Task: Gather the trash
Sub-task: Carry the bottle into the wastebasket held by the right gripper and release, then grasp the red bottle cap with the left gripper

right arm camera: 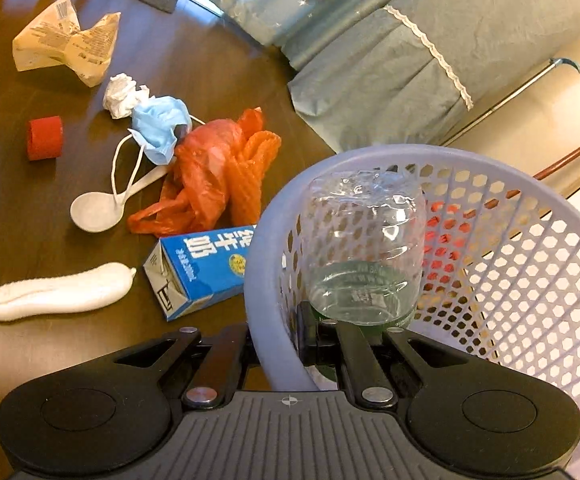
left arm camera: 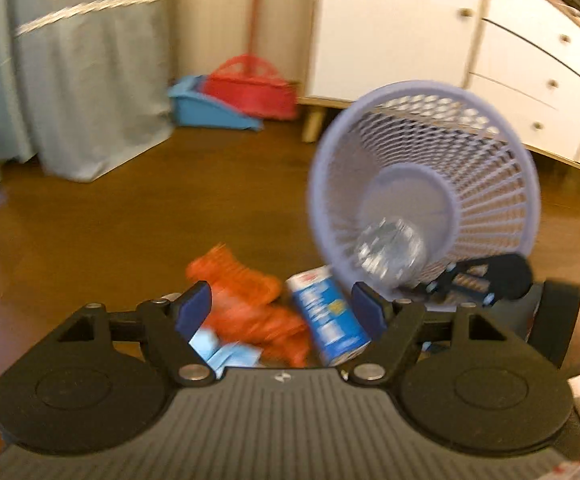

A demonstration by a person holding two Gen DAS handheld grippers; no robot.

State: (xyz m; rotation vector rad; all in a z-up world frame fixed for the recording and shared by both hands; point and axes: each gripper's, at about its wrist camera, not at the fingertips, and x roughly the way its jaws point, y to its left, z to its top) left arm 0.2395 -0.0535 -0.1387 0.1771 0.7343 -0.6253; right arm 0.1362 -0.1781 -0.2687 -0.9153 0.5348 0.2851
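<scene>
Brown wood makes up the floor [right arm camera: 29, 92], strewn with trash. Largest on it is the lilac basket [right arm camera: 510, 280], tipped on its side; the right tongs [right arm camera: 285, 344] are clamped on its rim, one finger outside the wall and one inside. A clear bottle [right arm camera: 364, 248] lies inside the basket, just ahead of those tongs. Next in size, an orange bag [right arm camera: 209, 176] is crumpled left of the basket, and a blue carton [right arm camera: 197, 268] lies just beside the rim, nearly touching it.

The left tongs [left arm camera: 283, 312] hang wide open with nothing between the blue pads [left arm camera: 193, 308]; the bag and the carton [left arm camera: 326, 312] lie on the floor beyond the gap, the carton nearer the right-hand pad. Whether the pads touch anything is lost to blur.

Only the right wrist view shows the smaller litter: a tan wrapper [right arm camera: 61, 40], a white foam sleeve [right arm camera: 61, 292], a blue mask [right arm camera: 161, 128] touching the bag, a white spoon [right arm camera: 97, 208] under its loops, a paper wad [right arm camera: 123, 94] and a red cap [right arm camera: 45, 137]. Only the left wrist view shows the white dresser [left arm camera: 490, 40], red and blue dustpans [left arm camera: 233, 96], and the right tongs' black frame [left arm camera: 486, 280] at the basket's lower rim.
</scene>
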